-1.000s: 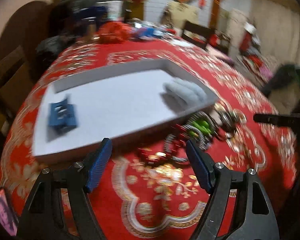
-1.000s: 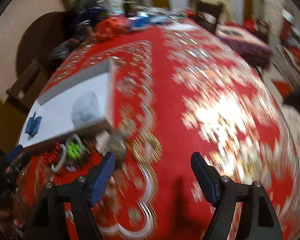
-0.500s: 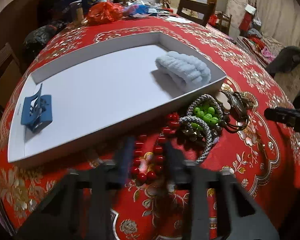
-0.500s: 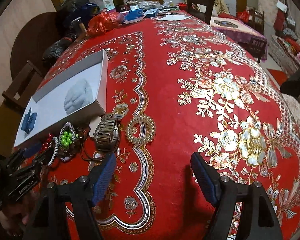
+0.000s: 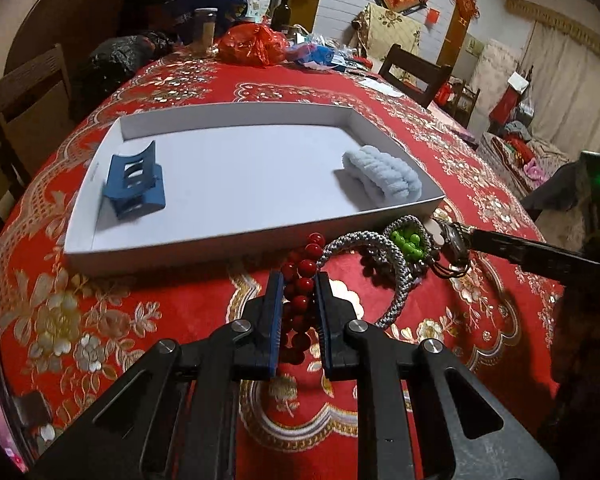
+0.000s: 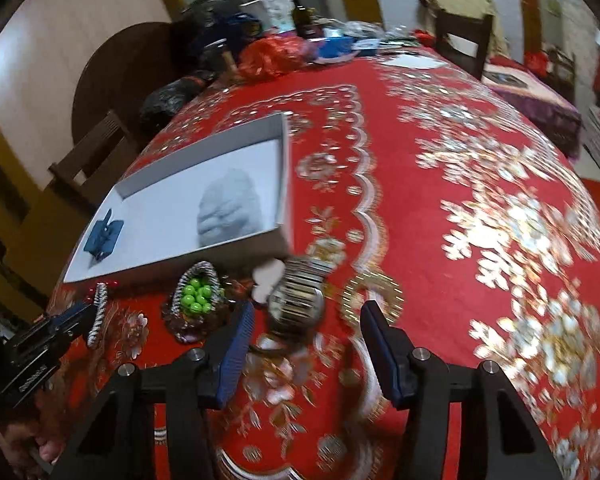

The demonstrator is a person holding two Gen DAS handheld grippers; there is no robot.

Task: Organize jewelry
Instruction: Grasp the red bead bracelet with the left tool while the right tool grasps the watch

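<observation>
My left gripper [image 5: 298, 280] is shut on a red bead bracelet [image 5: 302, 284] just in front of the white tray [image 5: 188, 250]. The tray holds a blue hair claw [image 5: 134, 180] and a pale blue scrunchie [image 5: 384, 172]. A grey braided bracelet [image 5: 380, 256], green beads [image 5: 410, 240] and a metal watch [image 5: 454, 240] lie to the right of the red beads. My right gripper [image 6: 308, 312] is open, its fingers on either side of the watch [image 6: 298, 300]. A gold ring bracelet [image 6: 374, 292] lies beside it. The left gripper also shows in the right wrist view [image 6: 74, 316].
The red and gold tablecloth [image 6: 460, 200] covers a large table. Bags, bottles and a jar [image 5: 204, 28] crowd the far end. Wooden chairs [image 5: 24, 92] stand at the left and far right edges.
My left gripper has shut on the red bead bracelet. My right gripper has moved forward and left to straddle the watch.
</observation>
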